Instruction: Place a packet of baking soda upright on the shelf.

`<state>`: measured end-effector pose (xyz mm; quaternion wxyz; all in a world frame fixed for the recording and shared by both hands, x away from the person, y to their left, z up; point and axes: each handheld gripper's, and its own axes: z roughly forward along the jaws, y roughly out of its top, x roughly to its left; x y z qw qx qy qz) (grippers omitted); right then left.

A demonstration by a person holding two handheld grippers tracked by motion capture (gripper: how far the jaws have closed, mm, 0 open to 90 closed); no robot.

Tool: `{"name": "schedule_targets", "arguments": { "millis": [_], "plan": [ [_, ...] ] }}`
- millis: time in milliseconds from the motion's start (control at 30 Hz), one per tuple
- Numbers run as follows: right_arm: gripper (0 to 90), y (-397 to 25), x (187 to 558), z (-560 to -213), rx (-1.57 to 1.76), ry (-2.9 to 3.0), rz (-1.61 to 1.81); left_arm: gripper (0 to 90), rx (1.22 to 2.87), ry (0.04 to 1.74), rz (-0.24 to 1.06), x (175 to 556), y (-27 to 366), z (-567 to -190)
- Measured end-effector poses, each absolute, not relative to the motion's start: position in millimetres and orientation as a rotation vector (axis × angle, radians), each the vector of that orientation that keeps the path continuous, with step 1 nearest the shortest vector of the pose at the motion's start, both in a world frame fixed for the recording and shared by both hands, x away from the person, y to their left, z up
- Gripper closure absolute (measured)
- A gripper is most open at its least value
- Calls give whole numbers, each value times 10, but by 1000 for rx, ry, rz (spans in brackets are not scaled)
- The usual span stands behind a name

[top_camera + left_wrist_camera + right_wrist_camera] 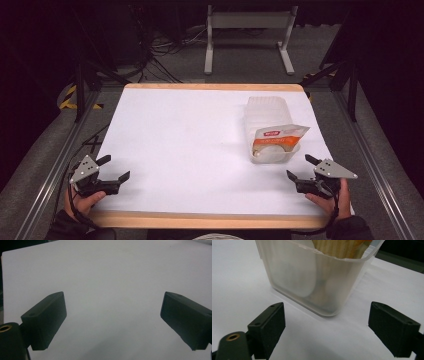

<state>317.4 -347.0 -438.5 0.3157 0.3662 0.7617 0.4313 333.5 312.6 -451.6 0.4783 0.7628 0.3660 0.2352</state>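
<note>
White table (200,150) w/ a light wood edge at near & far sides; dark floor around it, metal rails either side, a tangle of cables (160,52) and a pale grey stand (247,37) beyond the far edge. Translucent plastic container (267,125) sits on the right half of the table, long axis running away from the person. A white pouch w/ orange print & a small red label (277,137) leans inside it at the near end, top poking above the rim. In the right gripper view the container (312,280) is close ahead, frosted wall & rounded near corner facing the cam; a ribbed tan/orange bit of the pouch (337,246) shows over the rim, and pale rounded shapes show through the wall, can't tell what they are. Left gripper (112,170) is at the near-left corner of the table, held by the left hand (82,202), grey plate on top; jaws wide apart, nothing between them. In the left gripper view, left gripper (112,312) has bare white tabletop between and ahead of the jaws. Right gripper (301,167) is at the near-right, held by the right hand (330,200), just beside the container's near end but not touching it. Its jaws are spread wide too, gripping nothing; in the right gripper view, right gripper (327,317) sits short of the container, clear strip of table between jaw tips and the wall. Both grippers well apart from each other.
</note>
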Motion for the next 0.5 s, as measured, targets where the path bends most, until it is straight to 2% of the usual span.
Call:
{"name": "schedule_targets", "arguments": {
  "millis": [500],
  "plan": [
    [147,-3464,3158,-4386,970,1998,1127,72,1865,880,579,3340,3080,-4520]
  ]
}}
